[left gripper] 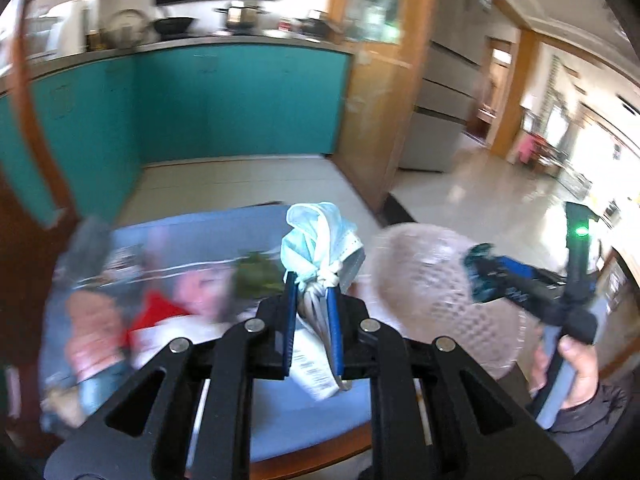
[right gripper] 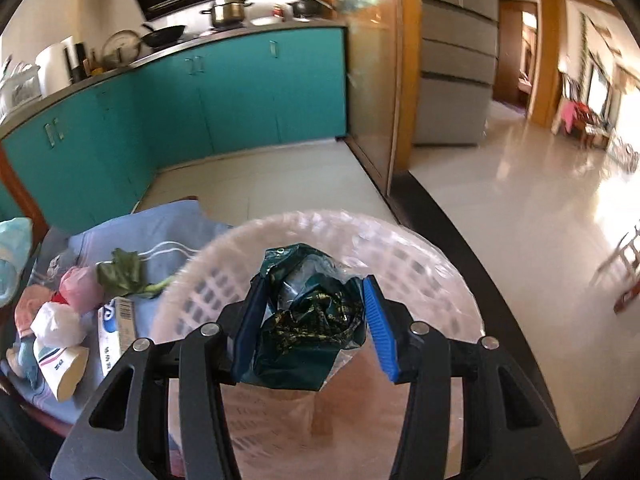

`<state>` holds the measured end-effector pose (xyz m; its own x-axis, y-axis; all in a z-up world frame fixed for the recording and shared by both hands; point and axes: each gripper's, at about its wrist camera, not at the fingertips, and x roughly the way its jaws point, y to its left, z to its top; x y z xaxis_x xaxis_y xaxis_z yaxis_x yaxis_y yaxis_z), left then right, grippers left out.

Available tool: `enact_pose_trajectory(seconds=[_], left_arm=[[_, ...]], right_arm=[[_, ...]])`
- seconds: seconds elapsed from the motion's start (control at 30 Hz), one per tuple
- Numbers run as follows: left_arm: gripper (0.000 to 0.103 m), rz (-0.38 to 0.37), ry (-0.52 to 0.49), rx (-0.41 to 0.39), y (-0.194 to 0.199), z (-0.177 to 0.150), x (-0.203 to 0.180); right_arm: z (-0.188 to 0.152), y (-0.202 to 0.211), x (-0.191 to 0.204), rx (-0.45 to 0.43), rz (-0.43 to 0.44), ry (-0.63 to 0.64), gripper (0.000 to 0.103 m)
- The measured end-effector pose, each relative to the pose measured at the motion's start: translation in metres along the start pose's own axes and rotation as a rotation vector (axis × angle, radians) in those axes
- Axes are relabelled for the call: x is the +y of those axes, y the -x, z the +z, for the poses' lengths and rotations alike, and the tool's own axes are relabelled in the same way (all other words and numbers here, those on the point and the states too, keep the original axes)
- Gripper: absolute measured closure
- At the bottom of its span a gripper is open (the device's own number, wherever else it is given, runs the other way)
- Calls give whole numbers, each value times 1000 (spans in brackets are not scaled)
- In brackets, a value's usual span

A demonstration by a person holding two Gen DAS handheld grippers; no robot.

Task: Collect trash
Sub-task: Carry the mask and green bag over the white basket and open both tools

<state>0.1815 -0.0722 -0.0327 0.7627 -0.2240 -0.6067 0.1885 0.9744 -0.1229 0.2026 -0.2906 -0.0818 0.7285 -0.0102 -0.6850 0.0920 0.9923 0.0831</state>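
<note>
Trash: left gripper pinches a blurred mask; right gripper clamps a crumpled wrapper hiding the basket floor.

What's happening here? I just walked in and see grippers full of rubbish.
A person is clearing trash off a table covered with a blue cloth. The left gripper is shut on a crumpled light-blue face mask. The right gripper grips a crumpled dark green wrapper over a pale plastic basket. A leaf, a paper cup and other scraps lie on the cloth.
</note>
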Motion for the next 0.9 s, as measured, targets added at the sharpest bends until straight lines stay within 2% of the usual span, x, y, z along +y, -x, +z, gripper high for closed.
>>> enact_pose_trajectory(seconds=[0.07,0.13,0.2,0.27,0.3,0.37,0.43,0.5,0.6,0.77,0.83,0.9], left_arm=[[87,-55,-29,22,-19,3,-25],[87,-104,-41,78,-44,5,-47],[87,-139,-56,125,-65,3,-65],[86,-185,-92,153,-82,-1,-85],[84,-203,-114,164,-88,-3,-93],[72,-189,-171,181,-101,-10,-107],[44,-142,-213,175,-105,-16,-114],[30,-100,-219,154,-97,-23,-108],[23,-21,-184,114,-82,-24,-79],[17,223,-105,13,-32,-34,-15],[17,312,-74,18,-16,-43,15],[17,369,-39,40,-4,-51,43]], right_arm=[[-4,-5,-6,31,-21,-11,53],[-6,-5,-15,38,-54,-45,49],[-6,1,-30,19,-67,-121,34],[-3,6,-47,-11,-51,-209,27],[-4,11,-58,-29,-25,-256,26],[-5,15,-66,-50,-1,-313,25],[-5,16,-71,-63,9,-353,25],[-6,17,-71,-67,24,-368,25],[-5,18,-61,-81,54,-352,23],[7,13,-14,-91,166,-268,22],[10,12,11,-95,216,-212,22],[9,11,44,-88,277,-129,22]])
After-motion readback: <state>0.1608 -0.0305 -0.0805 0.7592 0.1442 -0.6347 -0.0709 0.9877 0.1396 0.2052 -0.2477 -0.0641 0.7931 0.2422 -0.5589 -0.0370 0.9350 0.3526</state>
